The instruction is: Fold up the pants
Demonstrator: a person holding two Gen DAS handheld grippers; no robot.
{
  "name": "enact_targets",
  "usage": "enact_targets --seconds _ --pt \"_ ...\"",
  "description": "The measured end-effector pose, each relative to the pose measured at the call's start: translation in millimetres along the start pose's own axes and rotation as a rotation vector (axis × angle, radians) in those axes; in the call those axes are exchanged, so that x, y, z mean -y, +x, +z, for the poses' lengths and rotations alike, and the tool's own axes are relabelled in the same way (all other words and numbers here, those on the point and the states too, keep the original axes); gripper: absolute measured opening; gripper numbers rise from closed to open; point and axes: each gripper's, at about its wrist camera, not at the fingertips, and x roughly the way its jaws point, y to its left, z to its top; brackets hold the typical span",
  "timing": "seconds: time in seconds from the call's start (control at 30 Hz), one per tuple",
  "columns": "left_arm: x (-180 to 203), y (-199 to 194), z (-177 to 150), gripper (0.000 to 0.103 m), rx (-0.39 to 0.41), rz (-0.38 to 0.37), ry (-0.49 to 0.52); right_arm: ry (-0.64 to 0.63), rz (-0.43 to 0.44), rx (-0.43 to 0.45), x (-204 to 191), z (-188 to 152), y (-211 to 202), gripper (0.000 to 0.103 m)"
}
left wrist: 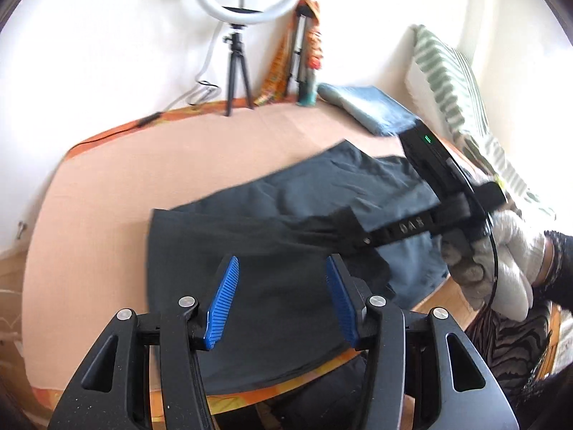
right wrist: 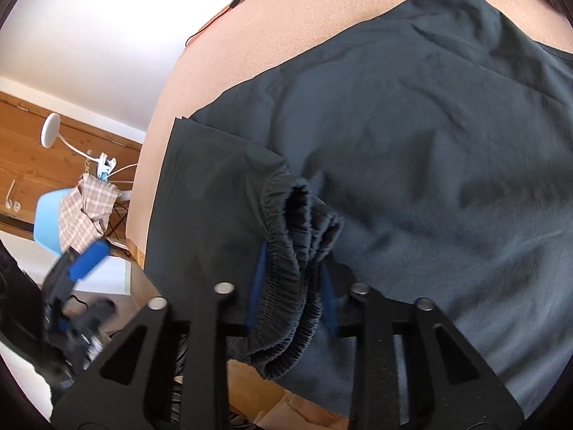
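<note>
My left claw hangs with its blue pads spread apart, nothing between them, above the dark pants spread on the bed. My right claw is clamped on the bunched elastic waistband, lifted off the flat legs lying ahead of it.

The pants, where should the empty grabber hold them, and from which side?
The left gripper is open over the dark pants. The right gripper already pinches the bunched elastic waistband. I would probably pinch the flat leg end, coming in from its free edge, since it lies thin on the surface.
</note>
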Motion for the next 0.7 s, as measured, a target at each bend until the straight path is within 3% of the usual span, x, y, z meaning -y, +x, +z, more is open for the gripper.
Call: enact_targets --seconds 0.17,0.3,0.47,0.7 --pt "-40 -35 22 0.05 0.068 0.101 -0.043 -0.063 0.031 0.065 -13 1 -16 0.016" --pt "-50 -46 41 0.05 0.09 0.105 -0.032 -0.097 0.028 0.101 -14 8 -45 0.016" --pt "-22 -25 55 0.05 0.084 0.046 0.001 -0.136 -0.027 0.128 2 19 -93 0.016" --pt "35 37 34 0.05 -0.005 -0.086 0.03 -0.095 -0.122 0.139 56 20 -147 0.016"
